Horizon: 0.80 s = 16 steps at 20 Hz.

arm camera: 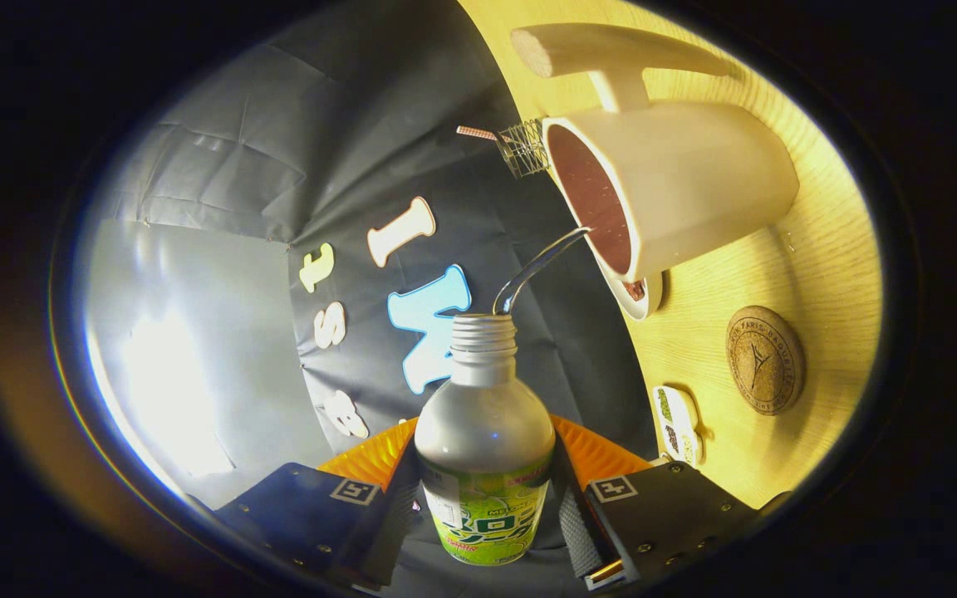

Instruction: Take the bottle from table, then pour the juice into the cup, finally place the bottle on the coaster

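The bottle (485,453) is taken as the landmark: it is clamped between the two fingers of the gripper (487,515), one finger being pressed against each side of its labelled lower body, so the jaws are closed on it. The cap is off, and the bare threaded neck is pointed away from the fingers. The whole scene is seen tipped, with the table (827,249) standing as a wall to the right of the bottle. From the bottle's mouth a thin stream (538,267) of clear liquid is seen arching up and to the right, and its far end is met at the rim of the cup (678,195). The cup is set beyond the bottle's neck and to its right, on a saucer (643,301), with its open mouth turned toward the bottle and a reddish-brown inside shown. A small wire object (526,147) is seen just beside the cup's rim, on the far side from the bottle. Right of the bottle's shoulder, well apart from it, a round cork coaster (765,360) is lying on the table with nothing on it. Nearer the bottle, beside the right finger, a small white packet (678,423) is lying on the table.
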Motion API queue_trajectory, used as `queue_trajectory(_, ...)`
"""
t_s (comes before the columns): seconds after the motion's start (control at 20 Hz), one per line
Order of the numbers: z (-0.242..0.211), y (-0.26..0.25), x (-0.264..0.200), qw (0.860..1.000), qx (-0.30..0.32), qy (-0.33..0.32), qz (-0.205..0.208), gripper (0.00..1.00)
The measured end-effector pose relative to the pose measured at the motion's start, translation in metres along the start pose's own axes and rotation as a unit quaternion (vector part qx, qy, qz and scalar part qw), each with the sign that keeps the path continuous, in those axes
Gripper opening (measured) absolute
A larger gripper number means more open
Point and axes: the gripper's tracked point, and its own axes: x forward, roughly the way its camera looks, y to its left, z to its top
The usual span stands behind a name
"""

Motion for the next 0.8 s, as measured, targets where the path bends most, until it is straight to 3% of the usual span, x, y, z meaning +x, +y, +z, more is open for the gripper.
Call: queue_trajectory(0.8, 0.0091, 0.0041, -0.0067, 0.998, 0.049, -0.034, -0.012, 0.77)
